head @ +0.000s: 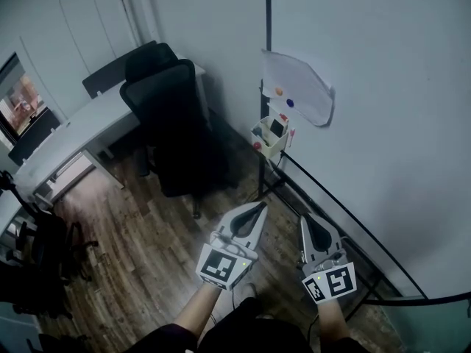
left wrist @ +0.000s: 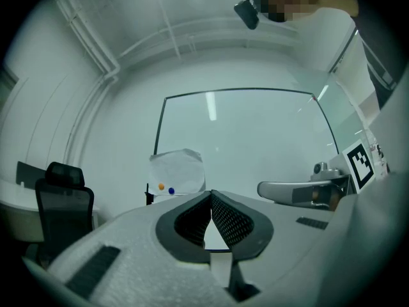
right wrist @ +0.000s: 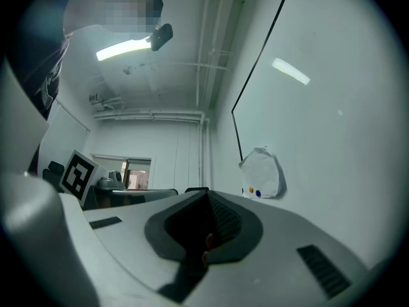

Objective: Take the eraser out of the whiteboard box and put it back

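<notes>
The white whiteboard box [head: 266,140] hangs at the lower left corner of the whiteboard [head: 383,123], and a black eraser [head: 277,127] stands in it. Both grippers are held low in front of me, well short of the box and pointing toward it. My left gripper [head: 263,206] [left wrist: 211,194] has its jaws closed tip to tip with nothing between them. To its right, my right gripper [head: 304,220] [right wrist: 206,192] is also shut and empty. The box and eraser do not show in either gripper view.
A sheet of paper [head: 298,87] [left wrist: 177,171] [right wrist: 262,173] is pinned to the board by coloured magnets above the box. A black office chair [head: 173,123] and a grey desk [head: 81,127] stand to the left. Black stand bars [head: 331,204] run along the wooden floor [head: 140,248].
</notes>
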`<state>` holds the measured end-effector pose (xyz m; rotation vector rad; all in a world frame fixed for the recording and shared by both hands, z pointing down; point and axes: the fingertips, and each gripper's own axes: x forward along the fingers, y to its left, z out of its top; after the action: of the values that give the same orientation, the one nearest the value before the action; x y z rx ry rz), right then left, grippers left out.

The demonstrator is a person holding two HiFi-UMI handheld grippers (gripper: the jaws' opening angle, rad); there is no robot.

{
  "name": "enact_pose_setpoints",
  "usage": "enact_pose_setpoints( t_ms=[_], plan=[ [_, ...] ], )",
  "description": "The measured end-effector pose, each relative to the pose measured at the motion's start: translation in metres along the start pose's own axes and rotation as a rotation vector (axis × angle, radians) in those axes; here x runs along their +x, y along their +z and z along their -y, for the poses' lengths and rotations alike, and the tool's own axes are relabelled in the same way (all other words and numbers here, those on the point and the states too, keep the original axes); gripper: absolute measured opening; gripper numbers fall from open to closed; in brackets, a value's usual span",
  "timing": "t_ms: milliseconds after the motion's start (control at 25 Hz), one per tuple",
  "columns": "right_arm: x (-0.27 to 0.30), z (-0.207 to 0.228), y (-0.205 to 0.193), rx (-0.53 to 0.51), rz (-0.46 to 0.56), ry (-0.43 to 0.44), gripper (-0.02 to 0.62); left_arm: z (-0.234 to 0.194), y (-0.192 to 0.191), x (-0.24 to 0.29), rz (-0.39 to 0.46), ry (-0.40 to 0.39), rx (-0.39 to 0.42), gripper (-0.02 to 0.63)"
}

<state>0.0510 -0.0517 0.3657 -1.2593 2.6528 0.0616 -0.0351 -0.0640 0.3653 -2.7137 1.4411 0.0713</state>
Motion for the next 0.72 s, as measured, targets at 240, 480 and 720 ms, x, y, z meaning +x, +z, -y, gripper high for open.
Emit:
enact_pose_setpoints(
  t_ms=[240,480,720],
  plan=[
    [0.03,0.005,-0.006,-0.008,0.001,-0.032,0.003,-0.031,-0.005,0.015,0.01,-0.03,0.017,0.005],
    [0.048,0.01,-0.014,-0.004,-0.003,-0.049,0.003,-0.05,-0.011,0.025,0.001,-0.037,-0.003,0.005],
    [0.064,0.024,-0.023,0.014,-0.012,-0.064,0.003,-0.067,-0.021,0.038,-0.012,-0.032,-0.013,0.005]
  ],
)
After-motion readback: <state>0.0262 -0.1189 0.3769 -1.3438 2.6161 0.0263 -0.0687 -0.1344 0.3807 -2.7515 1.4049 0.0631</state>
